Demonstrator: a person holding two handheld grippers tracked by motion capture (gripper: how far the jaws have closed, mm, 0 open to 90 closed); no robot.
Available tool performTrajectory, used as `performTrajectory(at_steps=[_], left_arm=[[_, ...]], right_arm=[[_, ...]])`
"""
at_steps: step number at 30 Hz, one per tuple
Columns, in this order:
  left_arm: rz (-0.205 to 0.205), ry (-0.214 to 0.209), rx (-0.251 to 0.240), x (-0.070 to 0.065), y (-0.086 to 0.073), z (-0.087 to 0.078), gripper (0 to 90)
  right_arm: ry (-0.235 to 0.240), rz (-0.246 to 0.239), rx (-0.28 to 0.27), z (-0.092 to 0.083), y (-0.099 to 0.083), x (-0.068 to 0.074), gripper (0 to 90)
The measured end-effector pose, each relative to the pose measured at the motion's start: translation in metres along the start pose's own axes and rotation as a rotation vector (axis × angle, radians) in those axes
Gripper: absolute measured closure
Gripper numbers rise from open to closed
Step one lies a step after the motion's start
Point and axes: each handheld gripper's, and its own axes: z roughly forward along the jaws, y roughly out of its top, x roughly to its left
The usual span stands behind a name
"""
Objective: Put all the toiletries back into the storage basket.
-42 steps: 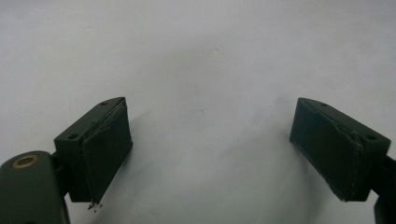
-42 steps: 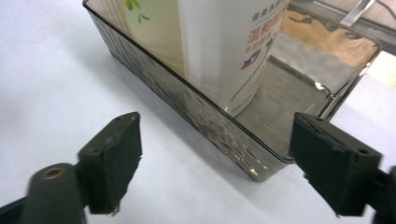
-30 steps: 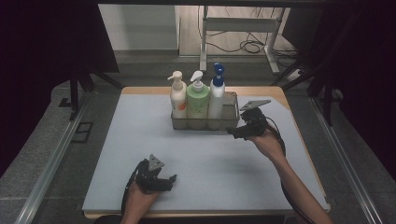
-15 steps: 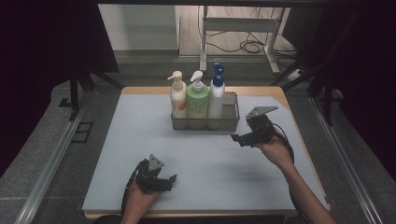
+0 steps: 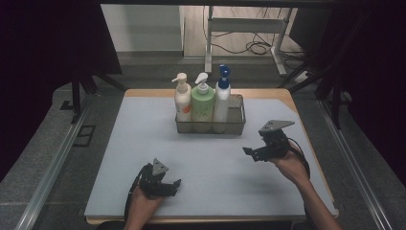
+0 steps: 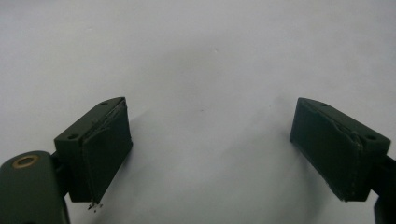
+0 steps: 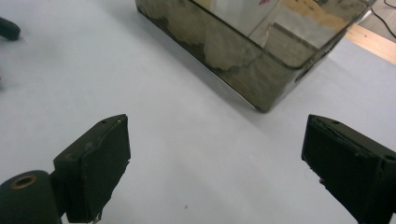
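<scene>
Holding both grippers empty rn, jaws spread wide on each. Right gripper [image 5: 250, 152] hangs a bit above the mat [image 5: 143, 143], well clear of the wire basket [image 5: 234, 127], which sits ahead and off to its left w/ three pump bottles standing upright in a row: cream bottle [image 5: 182, 98], green bottle [image 5: 203, 101], white bottle w/ blue pump [image 5: 221, 96]. The empty slot at the basket's near end faces this gripper, so imo the bottles are packed to one side to leave room there.

In the right gripper view the basket's shiny corner [image 7: 261, 70] sits just beyond the gap between the jaws, nothing touching. Prob a good pose to go back in for the blue-pump one if that's the plan, since it's the closest bottle.

Left gripper [image 5: 172, 184] rests low on the mat near me, far from the basket, just parked out of the way afaict. Its own view has bare mat btw the pads [image 6: 107, 154].
</scene>
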Motion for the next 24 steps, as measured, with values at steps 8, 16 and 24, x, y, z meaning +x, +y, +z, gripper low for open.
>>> performTrajectory(at_steps=[8,16,24], left_arm=[[0.0,0.001,0.0,0.0,0.0,0.0,12.1],[-0.001,0.001,0.0,0.0,0.0,0.0,12.1],[0.0,0.001,0.0,0.0,0.0,0.0,12.1]], right_arm=[[-0.002,0.02,-0.009,-0.009,-0.019,0.0,7.9],[-0.011,0.016,0.008,-0.008,-0.043,0.002,2.5],[-0.021,0.027,0.019,-0.005,-0.07,0.006,0.4]])
